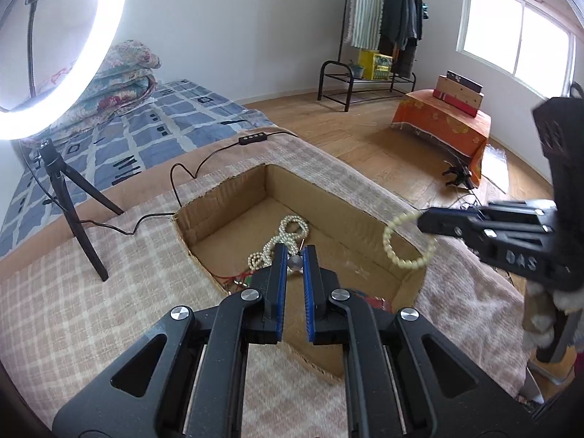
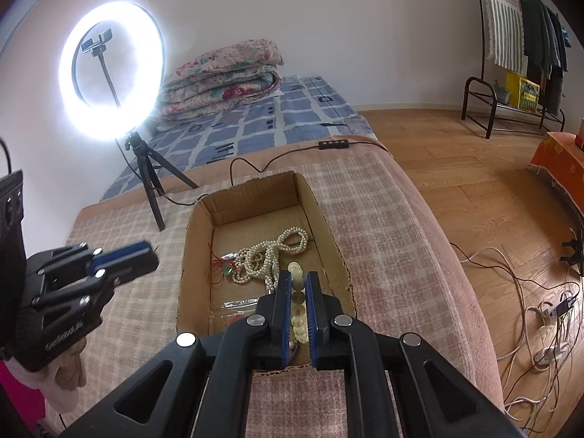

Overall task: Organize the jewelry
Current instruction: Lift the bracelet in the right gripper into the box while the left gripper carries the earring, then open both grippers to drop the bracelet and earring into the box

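An open cardboard box [image 1: 226,186] [image 2: 255,184] stands on a checked pink blanket. Inside it lie a tangled pearl necklace [image 1: 290,231] [image 2: 272,253] and a red-thread pendant with a green stone [image 2: 228,272]. My left gripper [image 1: 295,253] [image 2: 153,252] is shut on a small silver piece [image 1: 295,262]; in the right wrist view it hovers over the blanket just left of the box. My right gripper [image 2: 298,277] [image 1: 423,221] is shut on a pale bead bracelet [image 1: 408,246] [image 2: 297,284], which hangs as a loop over the box's right side.
A lit ring light [image 2: 109,73] on a black tripod [image 1: 69,211] stands left of the box; its cable and remote [image 1: 252,139] cross the blanket behind. The blanket's right edge drops to a wooden floor with loose cables [image 2: 529,310]. A clear plastic bag [image 2: 237,304] lies in the box.
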Demonstrator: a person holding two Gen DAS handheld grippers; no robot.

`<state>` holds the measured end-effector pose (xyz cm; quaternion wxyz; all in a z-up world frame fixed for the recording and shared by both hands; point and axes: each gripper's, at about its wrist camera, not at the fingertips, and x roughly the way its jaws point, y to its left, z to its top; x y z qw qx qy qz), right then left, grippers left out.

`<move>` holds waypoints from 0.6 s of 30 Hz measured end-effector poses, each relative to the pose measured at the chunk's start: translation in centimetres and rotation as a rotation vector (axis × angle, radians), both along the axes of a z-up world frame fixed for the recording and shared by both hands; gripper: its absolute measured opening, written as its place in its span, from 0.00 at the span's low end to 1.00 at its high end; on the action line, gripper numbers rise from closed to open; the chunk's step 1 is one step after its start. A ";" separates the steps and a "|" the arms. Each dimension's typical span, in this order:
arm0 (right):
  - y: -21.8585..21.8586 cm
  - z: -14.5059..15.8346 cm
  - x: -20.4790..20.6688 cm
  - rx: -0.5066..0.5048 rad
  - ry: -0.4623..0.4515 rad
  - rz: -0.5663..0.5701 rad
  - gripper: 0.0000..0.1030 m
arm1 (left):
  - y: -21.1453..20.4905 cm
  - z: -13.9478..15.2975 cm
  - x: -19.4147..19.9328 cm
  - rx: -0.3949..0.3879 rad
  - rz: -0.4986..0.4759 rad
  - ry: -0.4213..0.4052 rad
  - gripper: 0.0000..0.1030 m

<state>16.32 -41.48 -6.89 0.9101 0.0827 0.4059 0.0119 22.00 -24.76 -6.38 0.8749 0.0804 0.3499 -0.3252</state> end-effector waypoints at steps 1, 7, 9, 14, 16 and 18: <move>0.0 -0.1 0.0 0.002 0.003 0.000 0.05 | -0.2 -0.2 0.4 0.003 0.012 0.002 0.06; 0.2 -1.1 0.2 0.007 0.026 0.008 0.05 | -0.8 -1.4 2.4 0.040 0.071 -0.003 0.06; 0.4 -1.3 0.2 0.007 0.031 0.014 0.05 | -0.7 -1.7 2.9 0.043 0.086 0.000 0.06; 0.7 -1.7 0.4 0.003 0.043 0.025 0.05 | -0.6 -1.7 3.1 0.051 0.093 0.002 0.06; 0.8 -1.7 0.4 0.001 0.045 0.025 0.05 | -0.5 -1.5 3.1 0.050 0.093 -0.001 0.06; 0.8 -1.8 0.4 0.003 0.047 0.027 0.06 | -0.5 -1.4 3.1 0.053 0.099 -0.001 0.06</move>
